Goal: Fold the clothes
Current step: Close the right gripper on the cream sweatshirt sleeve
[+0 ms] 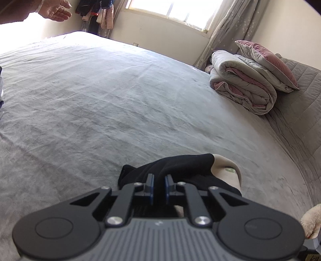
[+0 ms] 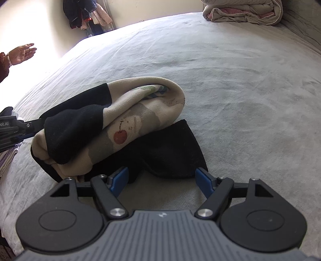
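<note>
A beige and black garment with a cherry print lies bunched on the grey bed. In the left wrist view its black part lies between the fingers of my left gripper, which is shut on it. The left gripper also shows at the left edge of the right wrist view, holding the garment's far side. My right gripper is open, its blue pads on either side of the garment's near black edge, just above the bed.
A folded grey and pink quilt with a pillow sits at the far right of the bed. A bare hand hovers at the left. Clothes hang in the corner. Folded pale cloth lies at the left edge.
</note>
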A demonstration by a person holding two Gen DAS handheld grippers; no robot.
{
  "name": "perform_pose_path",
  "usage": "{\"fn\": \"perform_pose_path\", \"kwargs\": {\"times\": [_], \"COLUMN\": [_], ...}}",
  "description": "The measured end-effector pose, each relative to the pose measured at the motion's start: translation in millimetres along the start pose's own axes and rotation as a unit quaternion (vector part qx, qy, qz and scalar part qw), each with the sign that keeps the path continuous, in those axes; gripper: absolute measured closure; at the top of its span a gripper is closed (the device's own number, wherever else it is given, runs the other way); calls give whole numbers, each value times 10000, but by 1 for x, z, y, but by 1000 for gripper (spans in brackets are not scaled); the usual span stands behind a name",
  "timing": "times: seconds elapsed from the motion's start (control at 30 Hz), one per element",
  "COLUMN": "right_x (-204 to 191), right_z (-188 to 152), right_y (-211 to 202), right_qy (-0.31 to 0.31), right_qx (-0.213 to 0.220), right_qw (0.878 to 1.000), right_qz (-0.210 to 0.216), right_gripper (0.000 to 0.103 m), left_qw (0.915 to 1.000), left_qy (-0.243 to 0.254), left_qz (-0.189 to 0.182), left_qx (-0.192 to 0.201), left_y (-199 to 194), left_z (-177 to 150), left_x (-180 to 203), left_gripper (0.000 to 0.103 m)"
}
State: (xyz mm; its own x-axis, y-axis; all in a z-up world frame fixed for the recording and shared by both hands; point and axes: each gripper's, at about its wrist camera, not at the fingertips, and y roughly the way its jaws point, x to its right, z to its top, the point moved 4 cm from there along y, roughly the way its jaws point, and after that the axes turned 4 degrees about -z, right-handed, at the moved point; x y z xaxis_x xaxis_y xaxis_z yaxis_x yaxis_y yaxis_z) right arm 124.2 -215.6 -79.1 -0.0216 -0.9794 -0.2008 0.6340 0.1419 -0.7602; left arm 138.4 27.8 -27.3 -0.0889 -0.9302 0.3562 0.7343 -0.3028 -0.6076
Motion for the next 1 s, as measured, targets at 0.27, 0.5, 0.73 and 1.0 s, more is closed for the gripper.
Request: {"fn": "perform_pose_path", "kwargs": {"times": [0.27, 0.5, 0.73, 1.0], "right_x": [-2, -2, -3, -16], "right_z": [4, 9, 13, 12], "right_y": [-3, -7, -11, -4], "right_qy": [31, 267, 515, 1119], "right_qx": [136, 237, 398, 240], "right_qw": [9998, 9988, 9958, 9803], "right_qz": [108, 323, 647, 1609], "right_gripper": [26, 26, 26, 29], "left_qw": [10000, 9999, 9998, 9998], "left_qy": [2, 54, -52, 80], "left_qz": [74, 91, 147, 183], "left_qx": [0, 34, 104, -6], "left_y": [-6, -15, -27, -24], "left_z": [-3, -5, -5, -10], "left_x": [-10, -15, -28, -27], "left_gripper": [96, 97, 98, 98]}}
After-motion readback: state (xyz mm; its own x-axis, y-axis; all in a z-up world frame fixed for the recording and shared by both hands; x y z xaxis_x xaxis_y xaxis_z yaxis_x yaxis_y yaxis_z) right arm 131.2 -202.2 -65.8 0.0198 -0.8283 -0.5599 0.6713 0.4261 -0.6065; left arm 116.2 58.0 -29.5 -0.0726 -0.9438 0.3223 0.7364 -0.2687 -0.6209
